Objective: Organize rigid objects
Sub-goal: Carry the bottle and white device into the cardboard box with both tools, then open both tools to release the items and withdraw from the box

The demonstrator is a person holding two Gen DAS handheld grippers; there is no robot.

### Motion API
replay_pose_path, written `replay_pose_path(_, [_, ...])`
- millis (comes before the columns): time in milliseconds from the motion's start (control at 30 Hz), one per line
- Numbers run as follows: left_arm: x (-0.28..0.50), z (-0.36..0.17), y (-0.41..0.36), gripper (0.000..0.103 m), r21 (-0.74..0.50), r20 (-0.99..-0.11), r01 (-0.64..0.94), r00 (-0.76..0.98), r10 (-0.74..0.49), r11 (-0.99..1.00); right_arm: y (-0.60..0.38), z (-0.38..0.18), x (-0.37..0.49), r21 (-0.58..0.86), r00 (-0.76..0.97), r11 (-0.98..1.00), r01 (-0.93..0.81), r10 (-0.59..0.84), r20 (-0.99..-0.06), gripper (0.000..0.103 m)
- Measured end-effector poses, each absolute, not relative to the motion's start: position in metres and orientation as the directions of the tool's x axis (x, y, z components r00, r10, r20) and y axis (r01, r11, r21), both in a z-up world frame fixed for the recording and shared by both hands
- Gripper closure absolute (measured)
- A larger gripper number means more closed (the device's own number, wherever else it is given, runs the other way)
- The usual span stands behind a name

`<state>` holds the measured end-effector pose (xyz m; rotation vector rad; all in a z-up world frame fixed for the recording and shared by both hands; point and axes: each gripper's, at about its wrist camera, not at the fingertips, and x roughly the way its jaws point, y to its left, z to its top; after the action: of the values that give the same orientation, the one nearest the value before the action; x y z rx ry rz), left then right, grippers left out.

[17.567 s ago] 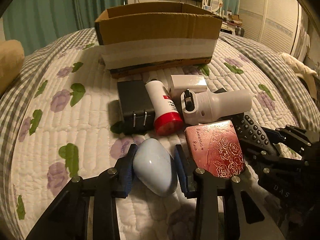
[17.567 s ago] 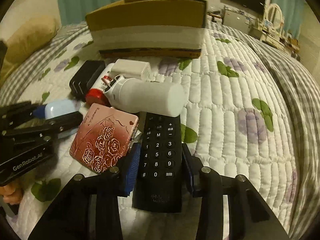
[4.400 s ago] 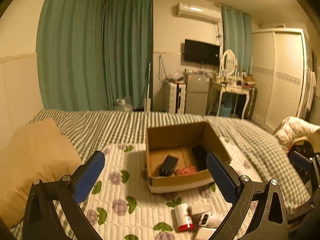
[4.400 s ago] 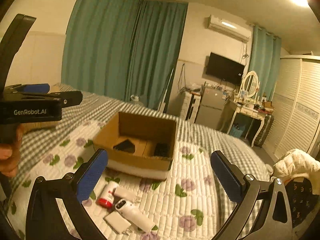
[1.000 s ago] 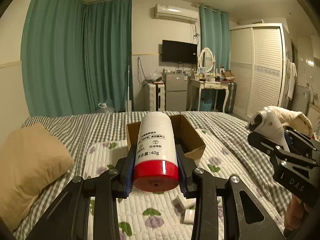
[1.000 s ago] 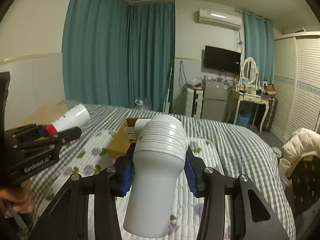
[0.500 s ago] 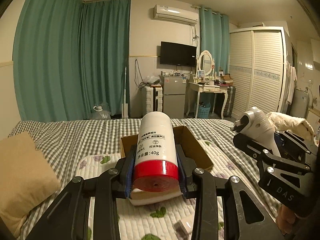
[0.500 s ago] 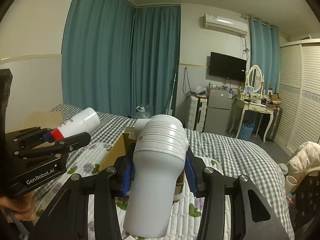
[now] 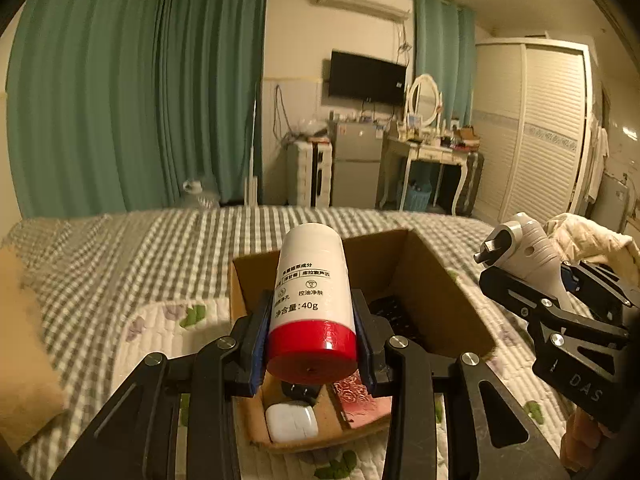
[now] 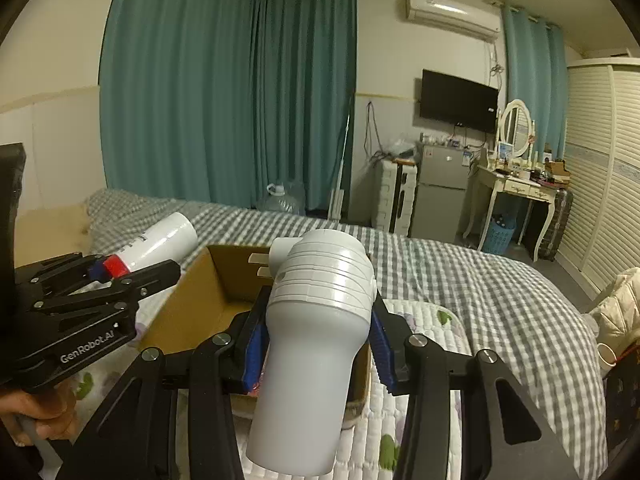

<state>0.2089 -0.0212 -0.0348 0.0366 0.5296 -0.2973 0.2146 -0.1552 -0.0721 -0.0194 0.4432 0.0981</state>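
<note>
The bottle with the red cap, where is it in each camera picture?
Left wrist view: the bottle sits centre, clamped in the left gripper.
Right wrist view: the same bottle is at the left, pointing up and right.
Shared landmark: the cardboard box.

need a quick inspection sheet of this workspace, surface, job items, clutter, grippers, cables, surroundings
surface: bed with grey checked cover and a floral quilt.
job's things: cardboard box open on the quilt, holding a white case, a pink rose-patterned case and dark items; red-capped white bottle; white plug-in device.
clutter: tan pillow at the left.
grippers: left gripper shut on the bottle; right gripper shut on the device; both near the box.
cables: wires hang on the far wall beside the TV.
surroundings: teal curtains, small fridge, dressing table, wardrobe.
</note>
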Motion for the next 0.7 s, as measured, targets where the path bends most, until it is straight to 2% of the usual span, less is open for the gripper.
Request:
replay_pose_path(300, [0.261, -0.076, -0.035, 0.067, -0.062, -0.607, 0.311, 0.742, -0.284, 0.948, -0.162, -0.117, 0.282, 0.002, 0.817, 0.992, -0.125, 0.104, -0.567, 0.059])
replay_pose_path(400, [0.273, -0.09, -0.037, 0.067, -0.062, -0.646, 0.293, 0.717, -0.262, 0.954, -0.162, -0.122, 0.289, 0.003, 0.803, 0.992, -0.123, 0.101, -0.587, 0.059])
replay_pose_path(567, [0.279, -0.092, -0.035, 0.067, -0.067, -0.654, 0.299, 0.707, -0.268, 0.952, -0.152, -0.137, 0.308, -0.038, 0.758, 0.989, -0.142, 0.084, -0.647, 0.059])
replay_pose_path(700, [0.281, -0.093, -0.035, 0.067, -0.063, -0.664, 0.296, 0.7, -0.262, 0.953, -0.148, -0.139, 0.311, -0.051, 0.753, 0.989, -0.136, 0.07, -0.654, 0.059])
